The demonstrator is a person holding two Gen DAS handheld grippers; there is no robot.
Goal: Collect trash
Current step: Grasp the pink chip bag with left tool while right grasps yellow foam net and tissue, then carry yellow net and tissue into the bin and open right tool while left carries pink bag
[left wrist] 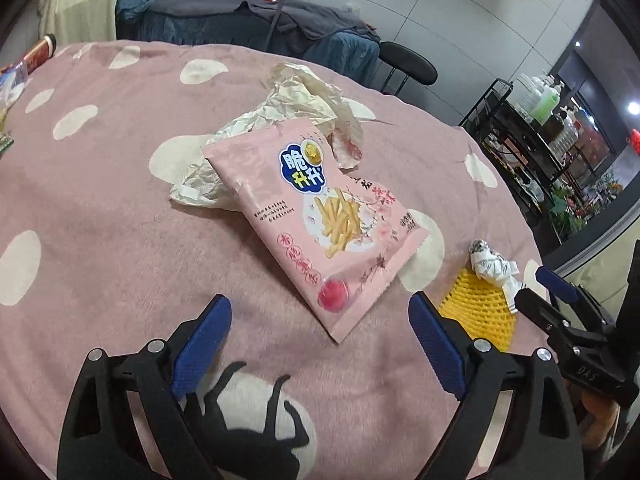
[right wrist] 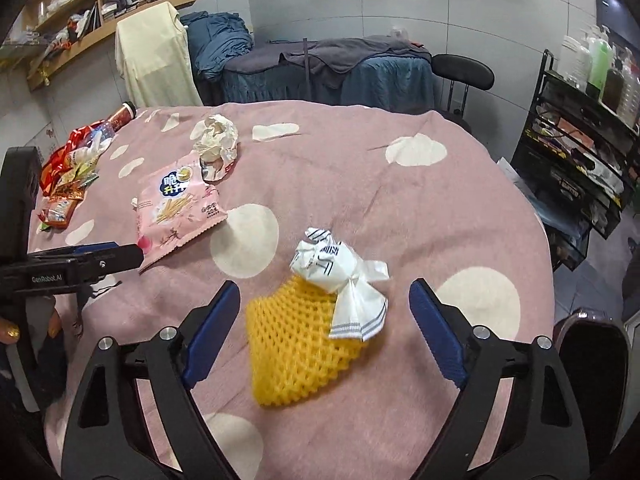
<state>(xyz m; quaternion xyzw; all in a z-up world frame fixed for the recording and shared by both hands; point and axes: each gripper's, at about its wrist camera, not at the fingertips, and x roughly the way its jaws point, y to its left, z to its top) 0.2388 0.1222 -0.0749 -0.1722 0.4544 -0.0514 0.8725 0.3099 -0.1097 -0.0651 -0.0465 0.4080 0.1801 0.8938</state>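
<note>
Both hand-held grippers hang released over the trash on the pink spotted blanket.

My left hand-held gripper (left wrist: 320, 320) has its jaws spread wide, gripping nothing, with the lower corner of the pink snack packet (left wrist: 316, 224) lying on the blanket (left wrist: 100, 208) just ahead, between the blue pads. That packet overlaps a crumpled cream paper wrapper (left wrist: 280, 120) behind it. My right hand-held gripper (right wrist: 324, 308) is likewise released and empty; the yellow foam fruit net (right wrist: 296, 344) sits between its fingers, untouched, with a crumpled white printed wrapper (right wrist: 332, 268) resting on the net's far edge. More bright snack wrappers (right wrist: 64, 184) and a red can (right wrist: 122, 116) lie at the blanket's far left edge.
</note>
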